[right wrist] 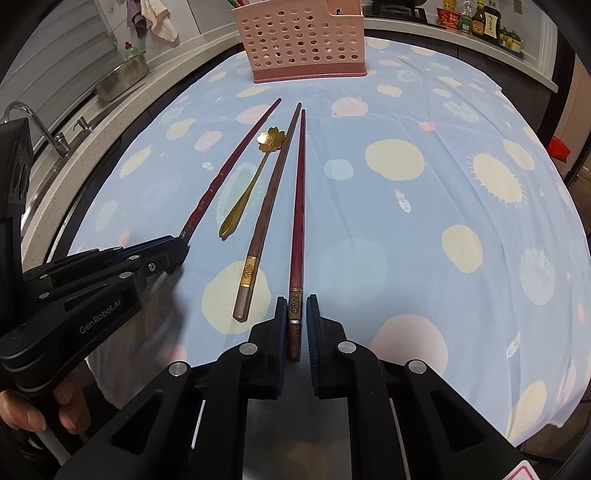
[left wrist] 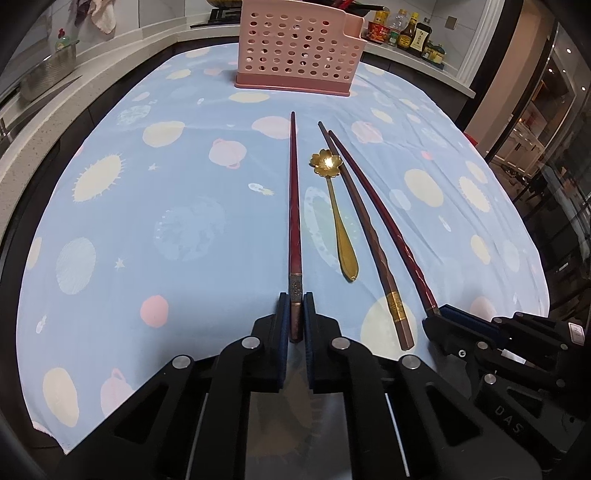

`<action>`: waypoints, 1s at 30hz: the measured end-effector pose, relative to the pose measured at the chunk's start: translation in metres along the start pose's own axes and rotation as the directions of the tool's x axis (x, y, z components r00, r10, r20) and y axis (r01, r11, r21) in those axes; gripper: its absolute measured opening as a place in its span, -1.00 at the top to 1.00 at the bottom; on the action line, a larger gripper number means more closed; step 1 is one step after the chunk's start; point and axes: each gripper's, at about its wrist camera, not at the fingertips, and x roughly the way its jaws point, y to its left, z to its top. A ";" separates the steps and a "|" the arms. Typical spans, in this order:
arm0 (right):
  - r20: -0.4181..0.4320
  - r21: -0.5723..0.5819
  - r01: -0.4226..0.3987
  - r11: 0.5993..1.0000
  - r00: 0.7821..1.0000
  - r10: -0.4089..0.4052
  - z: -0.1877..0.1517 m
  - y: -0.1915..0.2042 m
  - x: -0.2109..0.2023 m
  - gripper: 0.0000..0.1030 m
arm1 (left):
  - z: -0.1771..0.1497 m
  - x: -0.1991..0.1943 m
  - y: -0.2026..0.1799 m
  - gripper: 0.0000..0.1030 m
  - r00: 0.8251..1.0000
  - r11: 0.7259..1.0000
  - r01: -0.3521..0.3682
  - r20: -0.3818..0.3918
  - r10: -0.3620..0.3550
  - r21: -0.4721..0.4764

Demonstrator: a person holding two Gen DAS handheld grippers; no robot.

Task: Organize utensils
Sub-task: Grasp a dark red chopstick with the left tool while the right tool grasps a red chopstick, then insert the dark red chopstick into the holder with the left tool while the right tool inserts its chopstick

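Three chopsticks and a gold flower-bowled spoon [left wrist: 325,162] lie side by side on a blue patterned cloth [left wrist: 184,221]. My left gripper [left wrist: 296,306] is shut on the near end of the leftmost dark red chopstick [left wrist: 295,251]. The right gripper [right wrist: 296,310] is shut on the near end of the rightmost dark red chopstick [right wrist: 296,258]. Between them rest the spoon and a brown chopstick with a gold band [right wrist: 248,273], both free. A pink perforated utensil holder [left wrist: 299,48] stands upright at the far end of the cloth. Each wrist view shows the other gripper [left wrist: 434,314] [right wrist: 180,243] at its side.
A person's hand [right wrist: 37,413] holds the left gripper's handle. Sauce bottles [left wrist: 410,33] line the counter at the back right. A metal bowl [left wrist: 44,70] and a faucet [right wrist: 22,110] are on the left counter by the sink. The cloth's edges drop off on both sides.
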 end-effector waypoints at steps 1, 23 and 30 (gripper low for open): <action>0.000 0.001 0.000 1.000 1.000 0.000 0.000 0.000 0.000 0.84 | 0.000 0.000 0.000 0.86 1.000 1.000 0.002 0.000 -0.002 -0.001; 0.143 0.054 -0.019 0.998 0.990 0.011 0.013 -0.012 -0.038 0.85 | 0.021 -0.050 -0.004 0.86 0.992 1.000 0.013 0.123 -0.012 -0.005; 0.229 0.078 -0.030 0.997 0.973 0.011 0.036 -0.020 -0.063 0.85 | 0.037 -0.065 -0.005 0.86 0.985 1.000 0.014 0.173 -0.013 -0.005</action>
